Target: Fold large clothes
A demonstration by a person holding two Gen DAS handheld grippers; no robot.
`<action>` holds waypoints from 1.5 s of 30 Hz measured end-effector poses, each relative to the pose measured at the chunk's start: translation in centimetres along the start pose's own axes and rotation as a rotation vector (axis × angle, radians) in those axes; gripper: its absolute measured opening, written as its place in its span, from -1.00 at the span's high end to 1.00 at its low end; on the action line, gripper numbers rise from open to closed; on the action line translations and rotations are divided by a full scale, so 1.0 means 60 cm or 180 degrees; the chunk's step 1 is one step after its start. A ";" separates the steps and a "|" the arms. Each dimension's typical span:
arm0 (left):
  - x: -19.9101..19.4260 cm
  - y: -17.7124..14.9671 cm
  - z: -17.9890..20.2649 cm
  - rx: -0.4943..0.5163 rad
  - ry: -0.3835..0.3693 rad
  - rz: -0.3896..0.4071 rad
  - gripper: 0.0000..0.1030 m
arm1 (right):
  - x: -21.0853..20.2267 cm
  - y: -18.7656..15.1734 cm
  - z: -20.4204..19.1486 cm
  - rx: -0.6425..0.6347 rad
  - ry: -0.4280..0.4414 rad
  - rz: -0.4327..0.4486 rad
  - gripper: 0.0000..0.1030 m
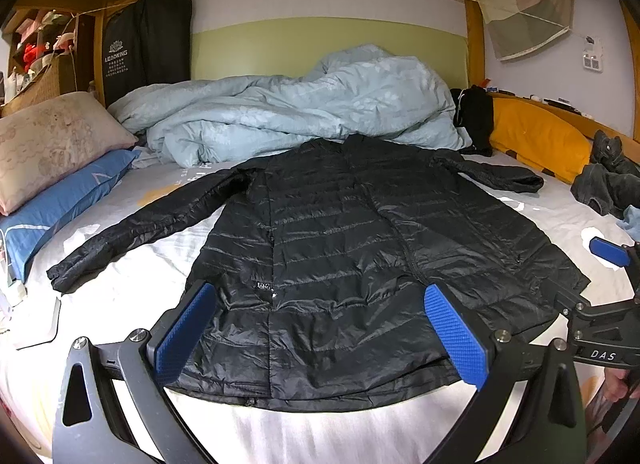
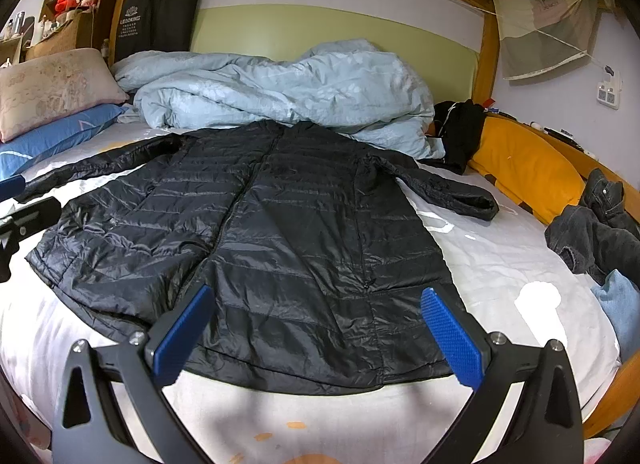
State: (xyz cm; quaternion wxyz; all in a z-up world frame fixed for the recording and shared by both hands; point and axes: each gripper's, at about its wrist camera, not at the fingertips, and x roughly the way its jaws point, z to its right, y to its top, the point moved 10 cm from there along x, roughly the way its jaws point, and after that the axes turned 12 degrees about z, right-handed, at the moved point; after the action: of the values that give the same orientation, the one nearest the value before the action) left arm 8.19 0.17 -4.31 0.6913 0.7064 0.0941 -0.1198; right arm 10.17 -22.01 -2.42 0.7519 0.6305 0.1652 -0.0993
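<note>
One black quilted jacket (image 1: 360,256) lies flat on the white bed sheet (image 1: 132,264), front up, its hem toward the cameras and its collar against the heap of bedding at the far side. Both sleeves are spread outward: the one on the left of the view runs long and straight toward the pillows, the one on the right is shorter in view and ends near the yellow cushion. A small label near the hem is too small to read. The collar end is partly lost against the crumpled light-blue duvet (image 1: 304,103).

The left gripper (image 1: 320,328) hangs over the hem with its two blue-padded fingers spread wide, holding nothing. The right gripper (image 2: 320,328) is likewise released, its two blue pads apart above the hem, empty. In the left wrist view part of the right gripper shows at the right edge, cut off by the frame; whether either gripper touches the fabric cannot be told.

Two pillows sit stacked at the left, a pink one (image 1: 52,139) on a blue one (image 1: 68,199). One yellow cushion (image 2: 524,167) lies along the wooden rail on the right, with a dark bundle of clothes (image 2: 592,236) beside it and a scrap of light-blue cloth cut off at the edge. A black hanging garment bag (image 2: 160,11) stands in the far left corner.
</note>
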 end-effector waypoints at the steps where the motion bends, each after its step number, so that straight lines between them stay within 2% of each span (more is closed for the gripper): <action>1: 0.001 -0.001 0.002 -0.0001 -0.0015 -0.0014 -1.00 | 0.000 0.000 0.001 -0.0006 -0.0003 -0.0002 -1.00; 29: 0.001 -0.008 0.010 -0.0004 -0.0044 -0.0061 -1.00 | 0.002 -0.005 -0.001 -0.0024 -0.0029 -0.0054 -1.00; 45: -0.004 -0.005 0.018 0.0121 -0.0033 -0.0006 -1.00 | 0.004 -0.007 -0.002 -0.0017 -0.0021 -0.0068 -1.00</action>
State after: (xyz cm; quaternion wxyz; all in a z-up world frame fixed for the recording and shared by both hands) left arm 7.85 -0.89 -4.53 0.6780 0.7187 0.0889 -0.1258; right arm 10.21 -21.95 -2.90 0.7531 0.6263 0.1697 -0.1089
